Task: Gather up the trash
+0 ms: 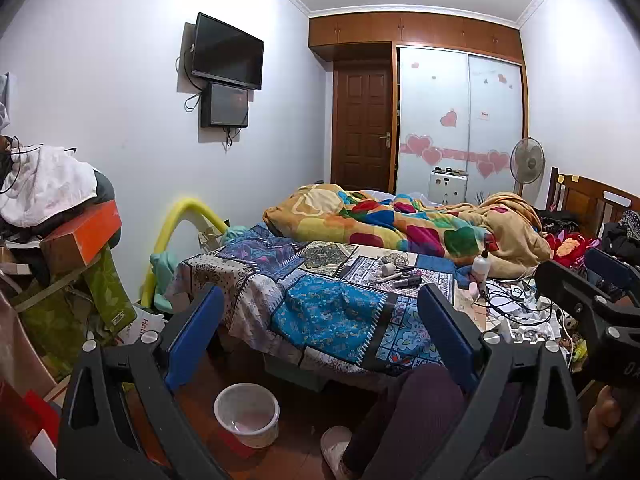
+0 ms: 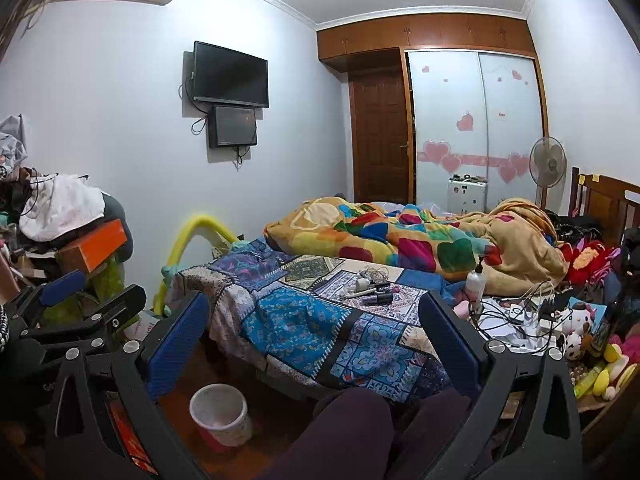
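You've got 1 bin (image 1: 247, 414) on the floor, 2 wall screens (image 1: 227, 53), 1 fan (image 1: 527, 161), 1 pump bottle (image 1: 480, 267), 1 bed (image 1: 328, 300)

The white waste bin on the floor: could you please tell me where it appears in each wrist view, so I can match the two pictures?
Left wrist view: the white waste bin is at bottom centre-left, on the floor before the bed.
Right wrist view: the bin is at bottom left, beside the near left finger.
Shared landmark: the wall-mounted TV, upper left in both.
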`<state>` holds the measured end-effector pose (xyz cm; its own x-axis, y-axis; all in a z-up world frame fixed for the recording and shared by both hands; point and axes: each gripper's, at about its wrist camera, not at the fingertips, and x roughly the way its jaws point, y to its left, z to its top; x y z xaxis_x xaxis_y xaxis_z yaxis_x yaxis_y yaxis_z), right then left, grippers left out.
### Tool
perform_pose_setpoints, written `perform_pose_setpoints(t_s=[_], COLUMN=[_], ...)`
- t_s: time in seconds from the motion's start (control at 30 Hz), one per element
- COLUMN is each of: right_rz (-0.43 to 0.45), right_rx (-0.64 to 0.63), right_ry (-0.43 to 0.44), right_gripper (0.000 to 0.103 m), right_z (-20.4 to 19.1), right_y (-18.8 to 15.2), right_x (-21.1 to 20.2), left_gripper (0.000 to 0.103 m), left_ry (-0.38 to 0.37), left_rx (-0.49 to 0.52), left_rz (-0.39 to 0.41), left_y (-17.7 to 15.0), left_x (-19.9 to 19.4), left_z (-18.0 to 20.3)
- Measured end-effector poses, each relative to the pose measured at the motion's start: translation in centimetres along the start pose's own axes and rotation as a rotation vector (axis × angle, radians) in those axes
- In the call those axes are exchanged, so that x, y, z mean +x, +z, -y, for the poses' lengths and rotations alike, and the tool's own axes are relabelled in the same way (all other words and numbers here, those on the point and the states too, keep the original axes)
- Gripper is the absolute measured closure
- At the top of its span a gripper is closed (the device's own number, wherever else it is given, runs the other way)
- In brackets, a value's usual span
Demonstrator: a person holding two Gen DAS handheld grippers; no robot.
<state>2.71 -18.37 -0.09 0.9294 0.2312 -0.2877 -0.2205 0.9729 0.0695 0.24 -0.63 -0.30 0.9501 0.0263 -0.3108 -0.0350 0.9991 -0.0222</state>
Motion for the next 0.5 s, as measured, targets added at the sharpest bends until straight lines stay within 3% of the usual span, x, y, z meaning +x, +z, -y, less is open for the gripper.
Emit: perform_pose_setpoints(t_s=[0.5], right_rz=[-0.001], right_rx=[0.0], right_ry=[0.001], right_gripper=[0.0], right_z=[-0.15], right_y=[-0.05], right_x=[-0.07], left_gripper=[0.005], left_ry=[0.004], left_rx=[-0.009], left_rz=[0.005], left_y=[-0.14], left_x=[-0.12], left_z=[-0.37])
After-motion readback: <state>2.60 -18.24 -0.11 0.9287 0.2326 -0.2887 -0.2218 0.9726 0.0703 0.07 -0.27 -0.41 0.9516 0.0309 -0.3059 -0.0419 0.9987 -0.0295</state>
